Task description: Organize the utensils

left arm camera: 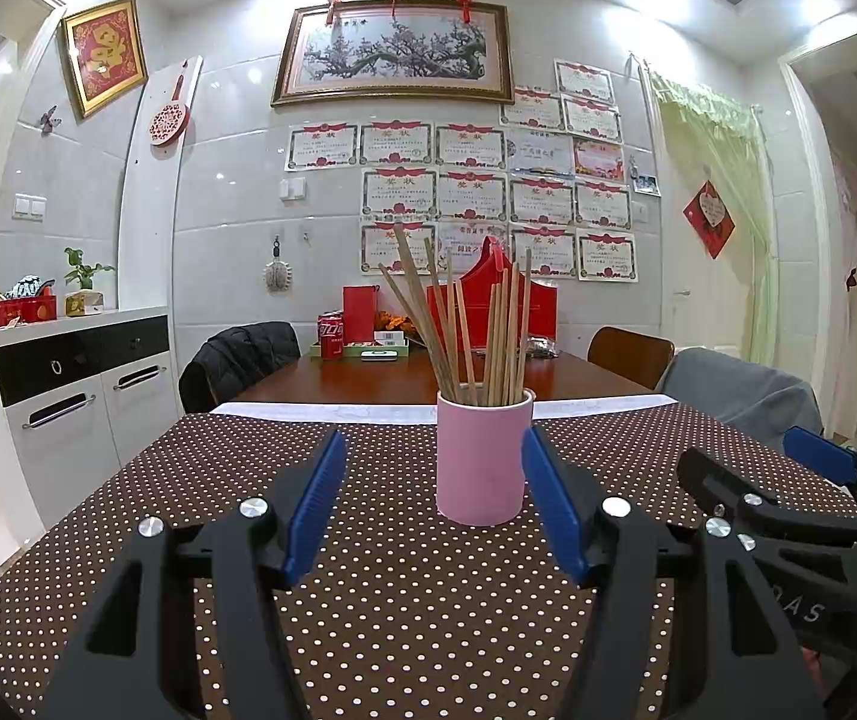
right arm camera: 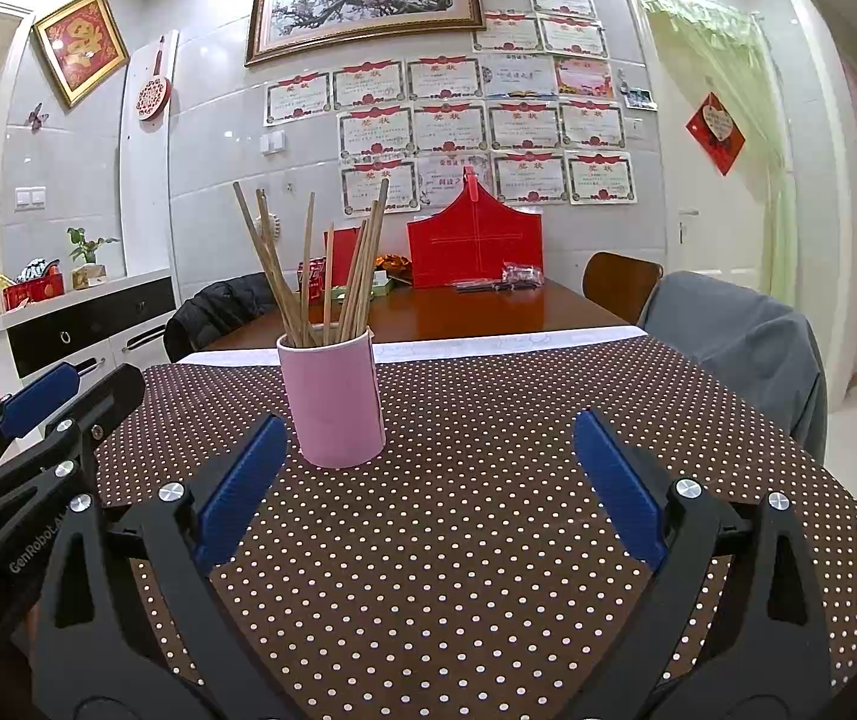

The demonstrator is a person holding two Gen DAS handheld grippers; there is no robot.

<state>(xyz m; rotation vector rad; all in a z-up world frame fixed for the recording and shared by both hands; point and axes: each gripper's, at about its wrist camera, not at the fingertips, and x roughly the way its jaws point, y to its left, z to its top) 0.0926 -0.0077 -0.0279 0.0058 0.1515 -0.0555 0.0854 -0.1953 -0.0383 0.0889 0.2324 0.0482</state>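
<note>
Both grippers spread wide and empty, the pink cup point(left arm camera: 484, 459) of upright chopsticks point(left arm camera: 476, 330) sits frame-centre dead ahead of the left gripper point(left arm camera: 434, 504), looking nearer than the right gripper point(right arm camera: 428, 480), whose view has it left of centre.

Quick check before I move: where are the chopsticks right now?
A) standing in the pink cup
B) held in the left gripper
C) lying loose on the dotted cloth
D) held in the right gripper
A: the chopsticks stand bunched in the pink cup on the dotted cloth, while the left gripper and right gripper are both open and hold nothing.
</note>
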